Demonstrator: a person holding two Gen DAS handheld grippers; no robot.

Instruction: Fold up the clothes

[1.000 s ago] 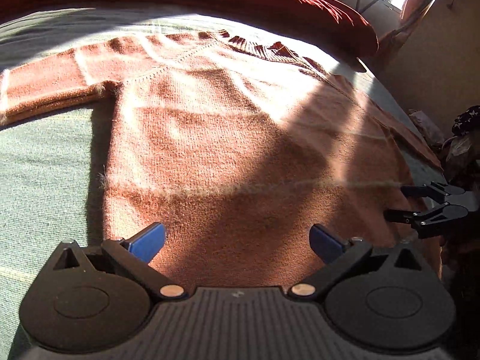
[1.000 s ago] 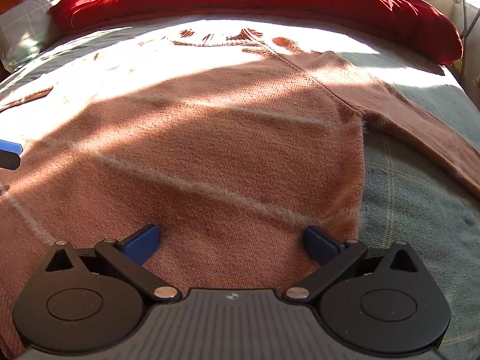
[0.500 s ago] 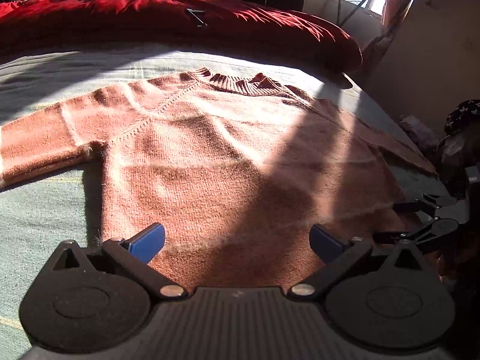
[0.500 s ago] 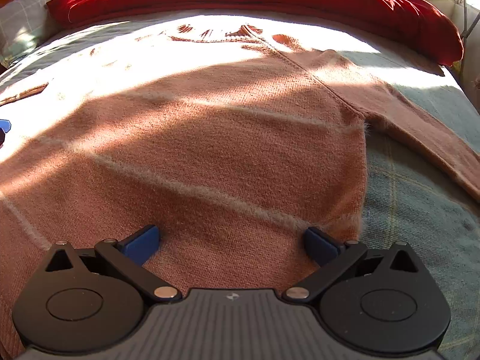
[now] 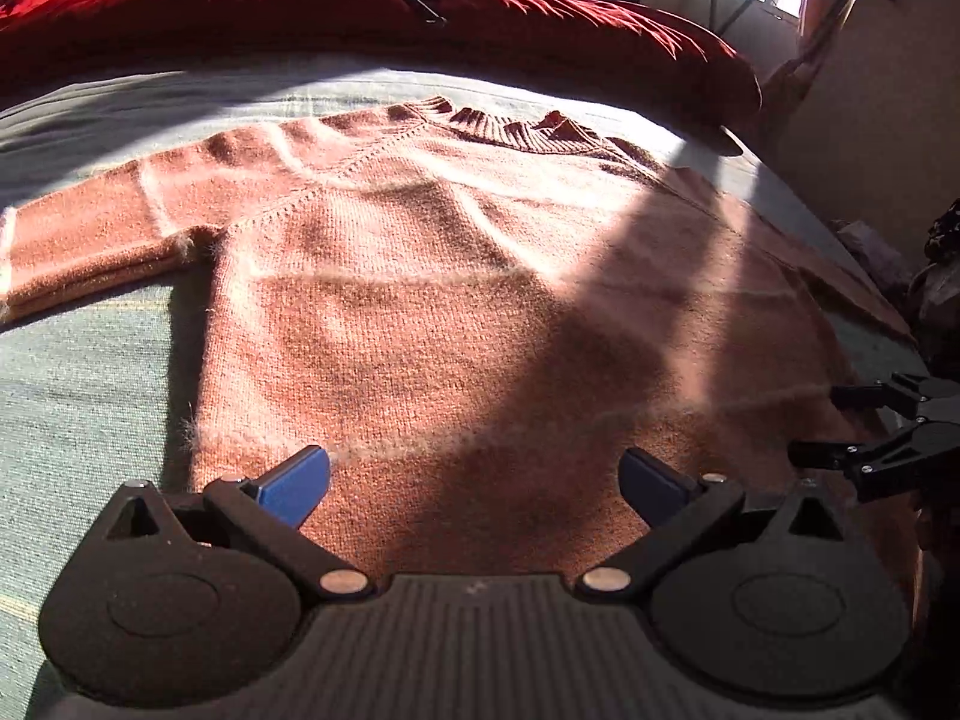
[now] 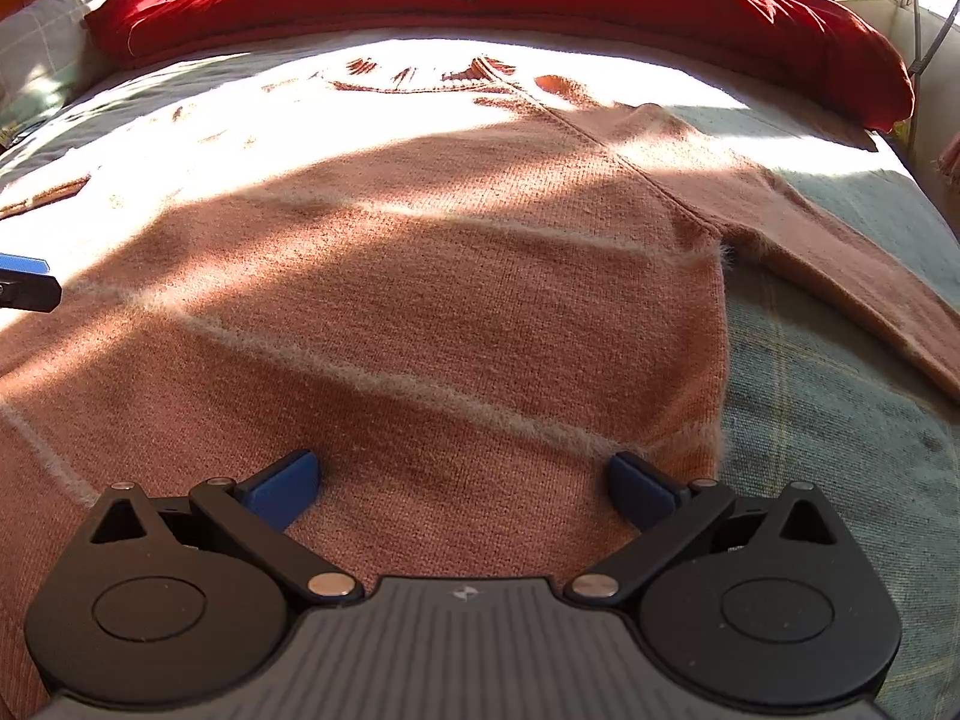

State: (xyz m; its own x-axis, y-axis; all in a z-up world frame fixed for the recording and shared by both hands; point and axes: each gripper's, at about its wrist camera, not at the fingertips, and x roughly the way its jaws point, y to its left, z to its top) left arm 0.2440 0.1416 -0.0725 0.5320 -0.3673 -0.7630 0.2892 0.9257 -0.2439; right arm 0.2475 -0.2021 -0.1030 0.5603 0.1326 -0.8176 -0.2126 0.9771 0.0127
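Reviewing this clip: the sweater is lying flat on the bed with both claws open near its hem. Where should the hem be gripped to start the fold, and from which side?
Probably the sweater is best taken at its two bottom hem corners, from the near side. It lies flat with the collar far away. The left claw and right claw are both open at that edge.

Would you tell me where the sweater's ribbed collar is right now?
The ribbed collar lies at the sweater's far end in both views, just short of the red duvet.
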